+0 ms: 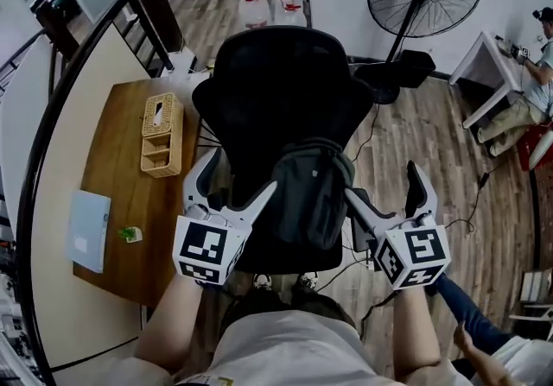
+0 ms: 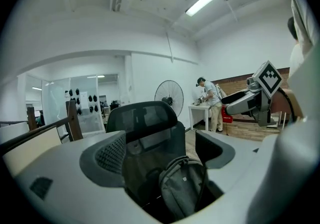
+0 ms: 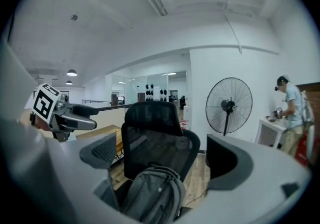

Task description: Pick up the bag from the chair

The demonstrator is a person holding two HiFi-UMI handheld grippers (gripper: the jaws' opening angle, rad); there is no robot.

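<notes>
- The bag [image 1: 311, 190], a grey backpack, stands upright on the seat of the black chair [image 1: 285, 91], its back leaning on the mesh backrest
- That lean is likely what keeps the soft bag on end, with its top loop uppermost and easy to reach from above
- The left tool [image 1: 242, 173] hangs at the bag's left side with its jaws spread wide and nothing between them; its own view shows the bag ahead in the gap, not yet between the pads
- The right tool [image 1: 380, 180] mirrors it at the bag's right side, jaws also wide and empty, with the bag low in the gap of its view
- In the head view each tool's inner jaw tip lies just beside the bag's flank; whether either touches the fabric cannot be told
- Holding one tool on each side looks like a set-up for the approach: either could close on the top loop or a strap, and the wide spread leaves room for the thick fabric
- The chair stands on the wood floor just beside a wooden table [image 1: 121, 203] that carries a wicker basket [image 1: 162, 134]; both lie to the left, clear of the tools
- No brand or writing can be read: a small pale tag [image 1: 317, 173] on the bag's front is too small to make out
- The cube [image 1: 207, 248] on each tool bears only black and white square markers, no words
</notes>
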